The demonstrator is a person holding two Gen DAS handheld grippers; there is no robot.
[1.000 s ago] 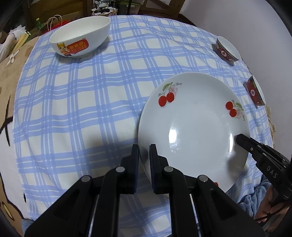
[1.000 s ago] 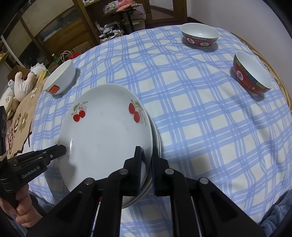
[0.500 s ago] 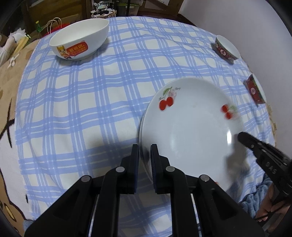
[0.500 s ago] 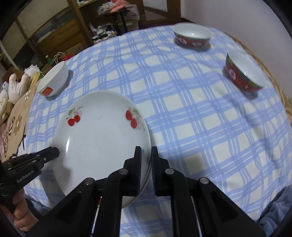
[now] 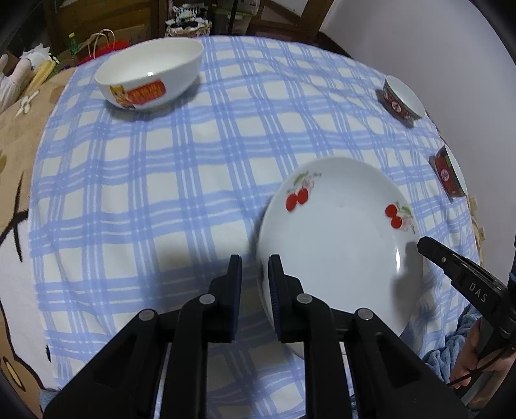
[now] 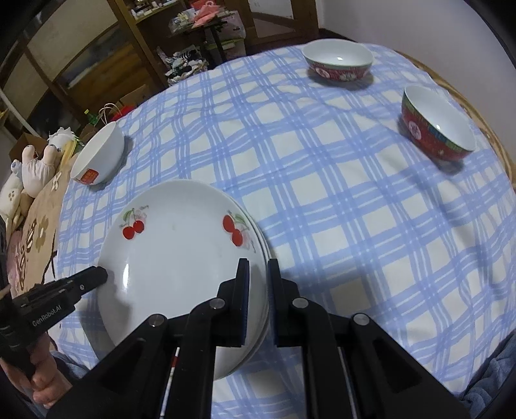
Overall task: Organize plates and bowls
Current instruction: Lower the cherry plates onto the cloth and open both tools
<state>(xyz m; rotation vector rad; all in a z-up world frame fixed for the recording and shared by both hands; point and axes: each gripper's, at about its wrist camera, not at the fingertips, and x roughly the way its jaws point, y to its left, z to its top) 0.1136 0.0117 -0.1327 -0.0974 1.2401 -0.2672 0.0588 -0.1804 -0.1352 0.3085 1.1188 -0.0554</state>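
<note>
Underneath, blue plaid tablecloth (image 6: 322, 193), wooden shelves (image 6: 106, 54) behind

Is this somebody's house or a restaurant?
Probably a home: a checked tablecloth with mismatched bowls, soft toys beside the table, and a cluttered wooden shelf behind it.

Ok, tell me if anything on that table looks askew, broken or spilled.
Nothing broken or spilled. The cherry plate sits on at least one more plate, slightly off-centre, with lower rims showing at its right edge. The white bowl and two red bowls stand upright on the checked cloth.
</note>
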